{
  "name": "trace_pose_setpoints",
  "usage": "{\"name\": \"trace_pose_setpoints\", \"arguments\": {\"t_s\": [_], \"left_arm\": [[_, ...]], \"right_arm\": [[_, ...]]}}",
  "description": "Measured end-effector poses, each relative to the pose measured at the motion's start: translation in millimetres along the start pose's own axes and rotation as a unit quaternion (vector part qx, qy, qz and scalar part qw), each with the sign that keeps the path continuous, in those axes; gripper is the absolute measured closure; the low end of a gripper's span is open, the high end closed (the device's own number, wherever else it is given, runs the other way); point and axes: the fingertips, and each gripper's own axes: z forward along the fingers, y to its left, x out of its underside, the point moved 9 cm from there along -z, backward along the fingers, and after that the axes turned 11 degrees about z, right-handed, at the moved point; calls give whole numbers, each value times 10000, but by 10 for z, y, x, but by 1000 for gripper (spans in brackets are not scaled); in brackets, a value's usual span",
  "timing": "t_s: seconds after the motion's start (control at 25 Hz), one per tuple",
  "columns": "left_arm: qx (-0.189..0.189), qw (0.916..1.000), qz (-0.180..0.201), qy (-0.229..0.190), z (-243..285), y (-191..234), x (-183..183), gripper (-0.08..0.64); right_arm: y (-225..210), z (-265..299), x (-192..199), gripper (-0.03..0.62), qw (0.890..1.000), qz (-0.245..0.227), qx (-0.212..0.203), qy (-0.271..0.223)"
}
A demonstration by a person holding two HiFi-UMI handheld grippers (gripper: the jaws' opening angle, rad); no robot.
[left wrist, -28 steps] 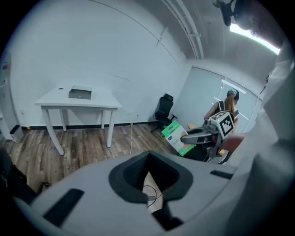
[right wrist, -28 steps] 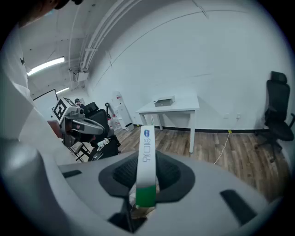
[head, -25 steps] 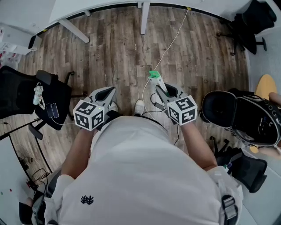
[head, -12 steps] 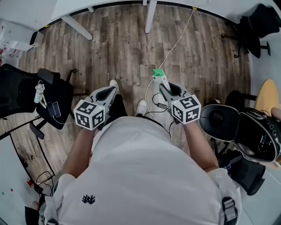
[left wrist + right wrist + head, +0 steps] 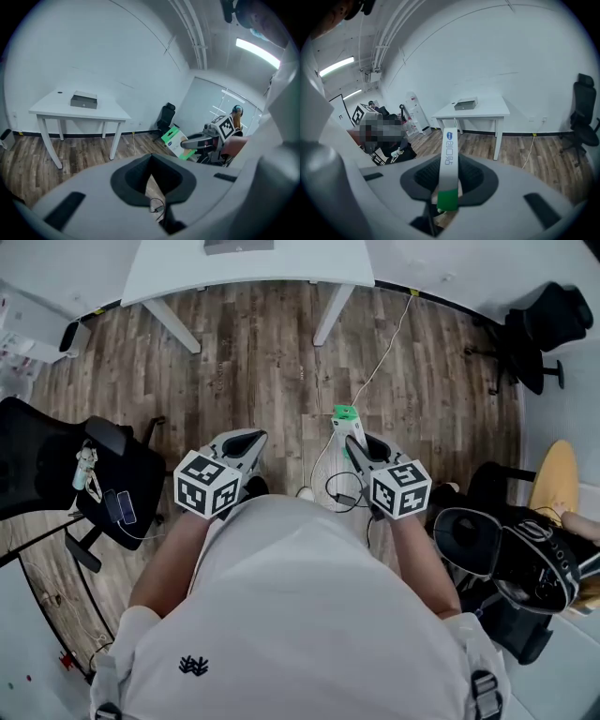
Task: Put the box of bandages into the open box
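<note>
The bandage box (image 5: 347, 420), white with a green end, stands edge-on between the jaws of my right gripper (image 5: 352, 441), which is shut on it at waist height over the wooden floor. In the right gripper view the bandage box (image 5: 449, 161) rises straight up from the jaws. The left gripper view also catches the bandage box (image 5: 174, 140), off to the right. My left gripper (image 5: 250, 439) is shut and holds nothing. Ahead stands a white table (image 5: 169, 268) with the low grey open box (image 5: 239, 246) on it. The open box (image 5: 465, 104) lies near the table's middle.
A black office chair (image 5: 56, 456) with things hanging on it stands at my left. Another black chair (image 5: 539, 320) is at the far right, and a third chair (image 5: 511, 554) close by my right side. A white cable (image 5: 380, 343) runs across the floor toward the wall.
I have moved forward over the floor, and the table with the open box has come into the top of the head view. Both grippers keep their pose; the bandage box stays held.
</note>
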Motion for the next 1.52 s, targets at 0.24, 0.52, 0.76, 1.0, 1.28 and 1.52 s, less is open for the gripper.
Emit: {"name": "trace_pose_setpoints", "arguments": {"t_s": [0.24, 0.52, 0.76, 1.0, 1.28, 1.52], "left_arm": [[67, 10000, -19, -43, -238, 597, 9, 557], [-39, 9994, -328, -47, -503, 1162, 170, 557], [-219, 9980, -568, -151, -453, 1417, 132, 557], [-624, 9956, -688, -148, -419, 1707, 28, 557], [-1150, 9908, -698, -161, -184, 2119, -352, 557], [-1322, 9888, -657, -206, 214, 2302, -759, 557]], "right_arm": [[358, 537, -401, 506, 9998, -198, -31, 31], [709, 1006, -699, 506, 9992, -364, -101, 104], [651, 1272, -944, 506, 9984, -471, -181, 263], [488, 1704, -1277, 506, 9971, -530, -448, 311], [157, 2197, -1968, 506, 9945, -680, -749, 283], [-207, 2605, -2536, 506, 9936, -659, -856, 325]]}}
